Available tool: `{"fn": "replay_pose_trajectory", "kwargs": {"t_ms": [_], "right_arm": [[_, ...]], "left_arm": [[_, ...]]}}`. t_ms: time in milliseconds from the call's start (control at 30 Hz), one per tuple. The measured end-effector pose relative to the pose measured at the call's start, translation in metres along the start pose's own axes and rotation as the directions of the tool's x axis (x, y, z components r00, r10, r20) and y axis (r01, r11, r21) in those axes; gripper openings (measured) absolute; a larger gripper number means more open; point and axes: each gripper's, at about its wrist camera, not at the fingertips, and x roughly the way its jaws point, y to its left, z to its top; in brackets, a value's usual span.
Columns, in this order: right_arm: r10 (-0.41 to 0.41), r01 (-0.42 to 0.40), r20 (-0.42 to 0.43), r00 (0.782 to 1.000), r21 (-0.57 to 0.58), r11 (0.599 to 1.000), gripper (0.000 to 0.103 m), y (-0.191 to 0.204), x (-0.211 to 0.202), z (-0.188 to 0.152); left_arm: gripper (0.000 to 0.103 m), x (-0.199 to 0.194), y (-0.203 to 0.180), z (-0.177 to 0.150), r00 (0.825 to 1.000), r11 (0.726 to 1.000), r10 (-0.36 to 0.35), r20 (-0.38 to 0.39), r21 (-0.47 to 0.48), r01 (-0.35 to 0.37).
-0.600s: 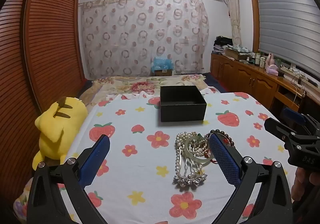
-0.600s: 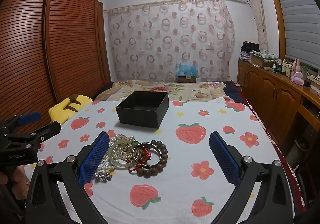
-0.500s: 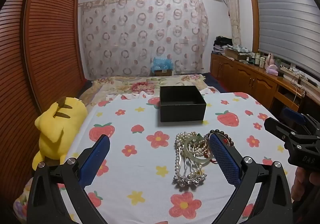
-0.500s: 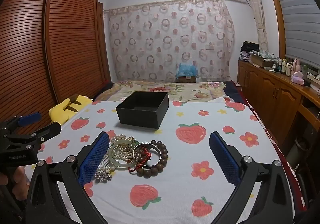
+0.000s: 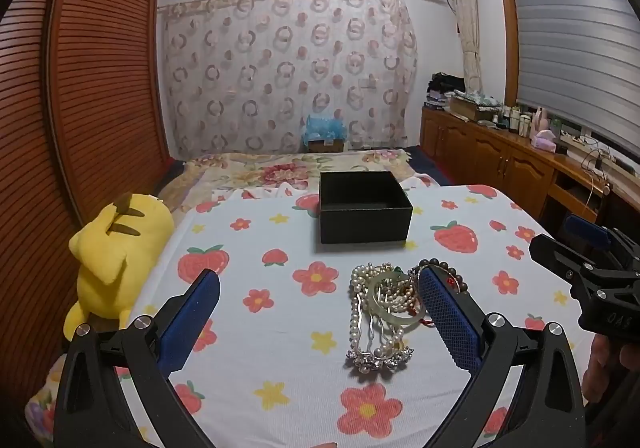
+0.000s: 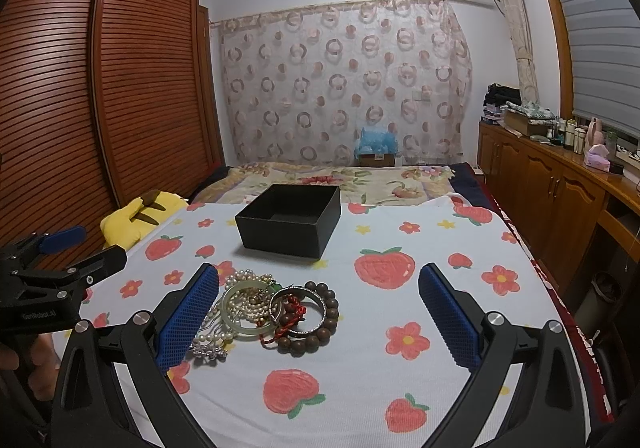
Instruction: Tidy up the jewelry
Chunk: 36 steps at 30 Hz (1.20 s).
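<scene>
A heap of jewelry (image 5: 386, 308) (image 6: 264, 308) lies on the strawberry-print sheet (image 5: 280, 348): pearl strands, a pale green bangle (image 5: 394, 302) (image 6: 244, 314), a silver bangle (image 6: 298, 314), brown wooden beads (image 6: 320, 328) and a rhinestone hair comb (image 5: 378, 358). Behind it stands an empty black box (image 5: 364, 208) (image 6: 290, 222). My left gripper (image 5: 320, 322) is open and empty, its right finger beside the heap. My right gripper (image 6: 318, 322) is also open and empty, with the heap just inside its left finger.
A yellow plush toy (image 5: 116, 248) lies at the bed's left edge against the slatted wardrobe (image 5: 80, 88). Wooden cabinets (image 6: 560, 200) run along the right. A floral blanket (image 6: 340, 180) covers the far end of the bed. A person's hand (image 5: 600, 372) holds the other gripper.
</scene>
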Motion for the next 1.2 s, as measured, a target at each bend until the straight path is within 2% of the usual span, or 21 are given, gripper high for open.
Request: {"fn": "replay_pose_trajectory", "kwargs": {"t_ms": [1200], "right_arm": [[0.004, -0.004, 0.006, 1.0, 0.002, 1.0, 0.101, 0.0024, -0.0015, 0.0009]], "left_arm": [[0.096, 0.0, 0.0001, 0.0, 1.0, 1.0, -0.002, 0.001, -0.002, 0.002]]}}
